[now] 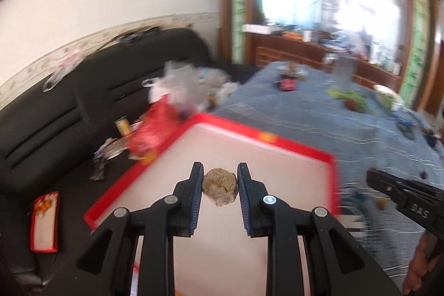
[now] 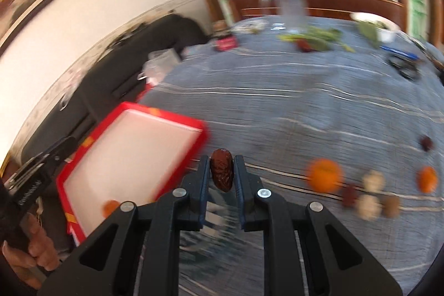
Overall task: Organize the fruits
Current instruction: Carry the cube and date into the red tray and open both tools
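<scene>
My left gripper is shut on a round tan walnut and holds it above the red-rimmed white tray. My right gripper is shut on a dark red jujube, just right of the tray over the blue-grey cloth. An orange fruit lies at the tray's near edge. On the cloth to the right lie an orange, a second orange, pale walnuts and dark jujubes. The right gripper also shows at the right of the left wrist view.
A black sofa with bags and clutter stands left of the table. At the table's far side are a red cup, greens, a white bowl and a glass. A wooden sideboard is behind.
</scene>
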